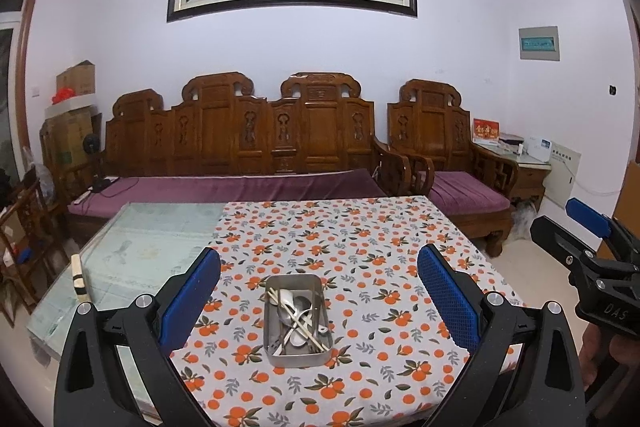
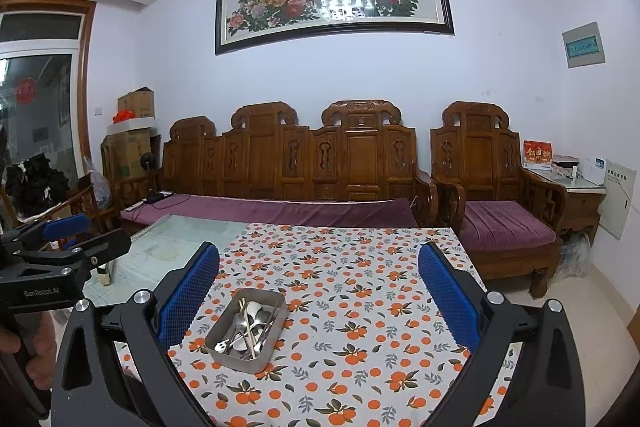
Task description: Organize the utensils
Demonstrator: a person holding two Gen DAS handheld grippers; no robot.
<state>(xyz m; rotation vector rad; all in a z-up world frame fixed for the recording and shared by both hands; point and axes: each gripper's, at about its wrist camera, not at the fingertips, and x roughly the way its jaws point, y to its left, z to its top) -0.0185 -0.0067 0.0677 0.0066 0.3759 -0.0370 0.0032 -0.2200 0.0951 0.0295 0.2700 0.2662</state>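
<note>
A rectangular metal tray (image 1: 276, 357) stands on the orange-patterned tablecloth (image 1: 360, 247). It holds several steel spoons (image 1: 294, 301) and chopsticks (image 1: 298, 325) in a loose pile. My left gripper (image 1: 319, 267) is open and empty, held above and just behind the tray. In the right wrist view the tray (image 2: 240, 363) lies left of centre with the spoons (image 2: 250, 315) inside. My right gripper (image 2: 319, 265) is open and empty, above the cloth to the tray's right. Each gripper shows at the edge of the other's view: the right one (image 1: 588, 227), the left one (image 2: 80, 231).
The cloth covers the right part of a glass-topped table (image 1: 160, 239). A small cream and black object (image 1: 79, 277) stands at the table's left edge. A carved wooden sofa (image 1: 240, 135) and armchair (image 1: 440, 131) with purple cushions stand behind the table.
</note>
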